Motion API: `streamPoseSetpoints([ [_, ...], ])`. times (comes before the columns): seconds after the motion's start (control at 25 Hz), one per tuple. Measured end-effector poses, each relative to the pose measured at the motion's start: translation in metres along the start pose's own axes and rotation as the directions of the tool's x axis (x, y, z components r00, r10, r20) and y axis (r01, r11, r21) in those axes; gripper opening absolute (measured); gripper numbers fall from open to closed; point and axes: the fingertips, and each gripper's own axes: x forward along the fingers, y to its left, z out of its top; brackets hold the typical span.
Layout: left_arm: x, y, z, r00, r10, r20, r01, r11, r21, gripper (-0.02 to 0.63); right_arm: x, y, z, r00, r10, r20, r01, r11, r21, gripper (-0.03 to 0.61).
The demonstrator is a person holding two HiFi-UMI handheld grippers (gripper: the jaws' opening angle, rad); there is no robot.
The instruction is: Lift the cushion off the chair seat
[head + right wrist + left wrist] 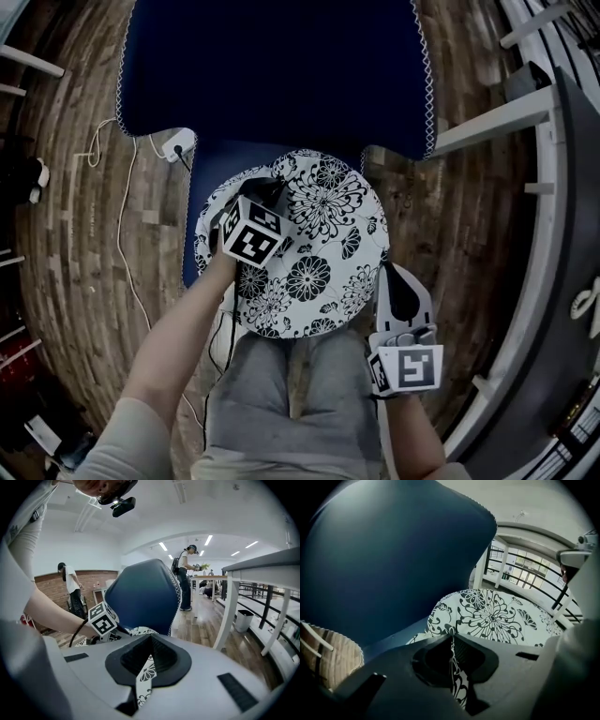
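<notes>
A round white cushion (323, 239) with black flowers lies on the seat of a dark blue chair (272, 66). My left gripper (270, 193) sits at the cushion's far left rim. In the left gripper view its jaws stand pressed together on a fold of the cushion's edge (454, 670), with the rest of the cushion (492, 616) spreading beyond. My right gripper (396, 277) is at the cushion's right rim. In the right gripper view a strip of the floral cushion (143, 679) is pinched between that gripper's jaws, and the chair back (143, 595) rises behind.
A white power adapter (178, 143) with a cable lies on the wooden floor left of the chair. White railing posts (492, 117) run along the right. My legs in grey trousers (281, 403) are just below the cushion. People stand in the room beyond (185, 573).
</notes>
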Motion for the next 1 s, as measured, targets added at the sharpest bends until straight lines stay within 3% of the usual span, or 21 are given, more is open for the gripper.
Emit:
streamPoseSetpoints([
  [0.16,-0.04,-0.004,0.019,0.999,-0.026,0.042,0.028,0.998,-0.053,0.02,-0.008,0.005,0.024,1.0,0.004,0.019,-0.004,1.0,-0.015,0.002],
  [0.44,-0.157,-0.011,0.079,0.986,0.026,0.167,-0.01,0.996,-0.093,0.02,-0.048,0.019,0.093,0.997,0.023,0.08,-0.019,0.999,-0.048,0.002],
  [0.84,-0.357,-0.001,0.184,0.935,0.15,0.322,-0.107,0.983,-0.147,0.02,-0.129,0.056,0.266,0.973,0.08,0.217,-0.05,0.989,-0.141,0.002],
  [1.0,-0.449,0.011,0.229,0.894,0.205,0.398,-0.15,0.975,-0.164,0.02,-0.165,0.072,0.343,0.954,0.085,0.289,-0.036,0.985,-0.17,0.002],
])
